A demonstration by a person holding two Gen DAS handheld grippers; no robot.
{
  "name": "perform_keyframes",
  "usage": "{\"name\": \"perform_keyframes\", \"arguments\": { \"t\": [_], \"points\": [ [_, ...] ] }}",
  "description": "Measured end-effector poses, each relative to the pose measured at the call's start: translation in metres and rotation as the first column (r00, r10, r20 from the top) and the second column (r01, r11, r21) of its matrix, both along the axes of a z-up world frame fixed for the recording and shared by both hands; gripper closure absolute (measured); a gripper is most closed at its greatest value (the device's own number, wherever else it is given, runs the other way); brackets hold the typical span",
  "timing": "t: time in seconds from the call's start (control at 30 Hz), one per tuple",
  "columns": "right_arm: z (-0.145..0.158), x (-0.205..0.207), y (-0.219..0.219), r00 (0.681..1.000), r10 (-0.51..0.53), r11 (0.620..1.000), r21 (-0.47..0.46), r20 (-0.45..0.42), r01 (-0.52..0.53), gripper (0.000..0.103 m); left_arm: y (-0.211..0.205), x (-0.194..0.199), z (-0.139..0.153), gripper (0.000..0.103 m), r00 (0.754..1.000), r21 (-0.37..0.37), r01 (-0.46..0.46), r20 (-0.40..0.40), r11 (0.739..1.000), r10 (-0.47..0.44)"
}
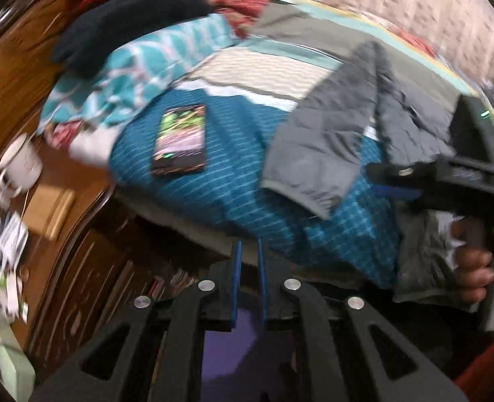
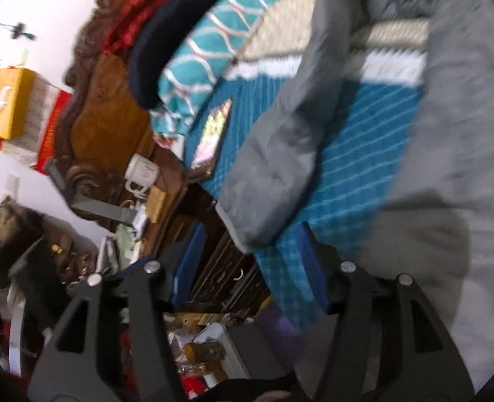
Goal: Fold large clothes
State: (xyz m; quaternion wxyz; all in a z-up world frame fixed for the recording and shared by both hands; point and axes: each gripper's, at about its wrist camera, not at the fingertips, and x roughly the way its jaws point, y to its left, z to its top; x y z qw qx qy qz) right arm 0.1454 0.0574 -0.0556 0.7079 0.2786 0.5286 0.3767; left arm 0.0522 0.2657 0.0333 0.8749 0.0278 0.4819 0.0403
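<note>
Grey jacket is draped over bed; left gripper jaws nearly shut, empty; right gripper jaws apart, nothing held. Sleeve should be laid flat w/o bunching.

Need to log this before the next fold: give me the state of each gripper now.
Left gripper: closed, nothing between its fingers.
Right gripper: open, holding nothing; the grey jacket lies beyond it on the bed.

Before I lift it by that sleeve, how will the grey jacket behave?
The grey jacket looks quilted and limp, so it will probably sag and trail. Its sleeve lies draped across the teal bedspread, near the phone, which it may drag.
</note>
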Motion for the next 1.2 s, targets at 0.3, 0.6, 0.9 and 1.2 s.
{"name": "perform_keyframes", "arguments": {
  "t": [0.3, 0.6, 0.9, 1.2],
  "points": [
    [0.008, 0.002, 0.012, 0.989, 0.147, 0.985, -0.087, -0.01, -0.147, 0.1, -0.016, 0.009, 0.014, 0.089, 0.998, 0.019, 0.012, 0.065, 1.0, -0.013],
    [0.097, -0.043, -0.176, 0.965, 0.094, 0.947, -0.32, 0.244, -0.011, 0.1, -0.135, 0.117, 0.069, 0.089, 0.931, -0.01, 0.286, 0.239, 0.958, -0.275],
    [0.114, 0.001, -0.346, 0.921, -0.141, 0.801, -0.505, 0.364, 0.322, 0.101, -0.24, 0.224, 0.024, 0.089, 0.924, -0.058, 0.354, 0.178, 0.933, -0.339],
    [0.066, 0.082, -0.42, 0.879, -0.259, 0.615, -0.633, 0.4, 0.47, 0.101, -0.324, 0.302, -0.026, 0.089, 0.917, -0.033, 0.389, 0.111, 0.92, -0.384]
  ]
}}
